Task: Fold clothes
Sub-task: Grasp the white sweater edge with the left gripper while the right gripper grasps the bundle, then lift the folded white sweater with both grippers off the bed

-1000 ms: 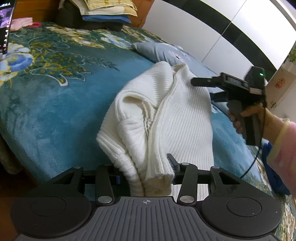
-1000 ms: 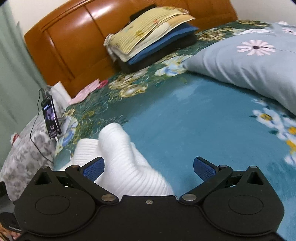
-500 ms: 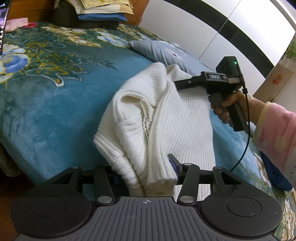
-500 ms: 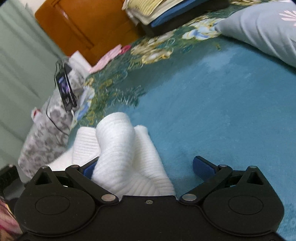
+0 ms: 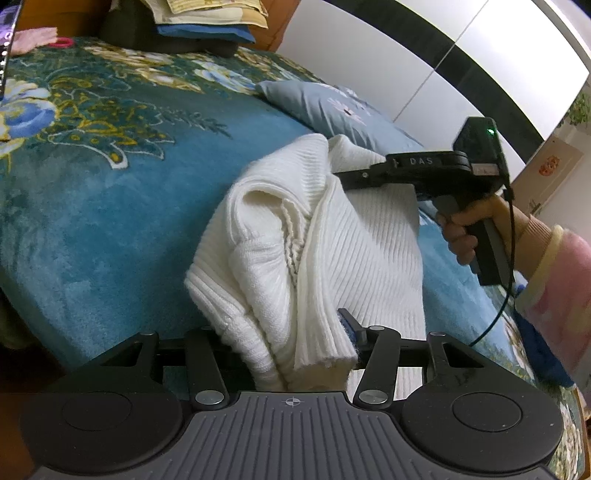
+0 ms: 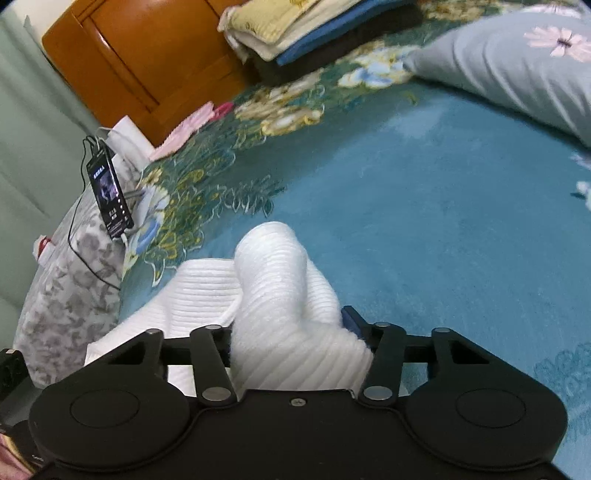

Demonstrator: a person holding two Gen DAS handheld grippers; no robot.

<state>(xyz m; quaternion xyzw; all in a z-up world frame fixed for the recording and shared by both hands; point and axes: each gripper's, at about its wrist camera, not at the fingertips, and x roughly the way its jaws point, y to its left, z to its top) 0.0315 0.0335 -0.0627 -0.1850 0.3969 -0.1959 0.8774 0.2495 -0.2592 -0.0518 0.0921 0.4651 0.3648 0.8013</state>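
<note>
A white ribbed knit sweater [image 5: 332, 236] lies bunched on the teal floral bedspread [image 5: 110, 192]. My left gripper [image 5: 291, 336] is shut on its near hem, with thick folds of knit pinched between the fingers. At the sweater's far end, my right gripper [image 5: 343, 173] grips the cloth, held by a hand in a pink sleeve [image 5: 554, 280]. In the right wrist view the right gripper [image 6: 291, 328] is shut on a rolled fold of the sweater [image 6: 280, 288], its blue pads pressed into the knit.
A grey flowered pillow [image 5: 325, 107] lies beyond the sweater. A stack of folded clothes [image 6: 314, 33] sits by the wooden headboard [image 6: 140, 62]. A phone on a cable [image 6: 109, 195] stands at the bed's left edge, over a grey patterned bundle [image 6: 70, 291].
The right gripper, open around the sweater's far fold a second ago, has closed on it. The left gripper has kept its hold on the near hem.
</note>
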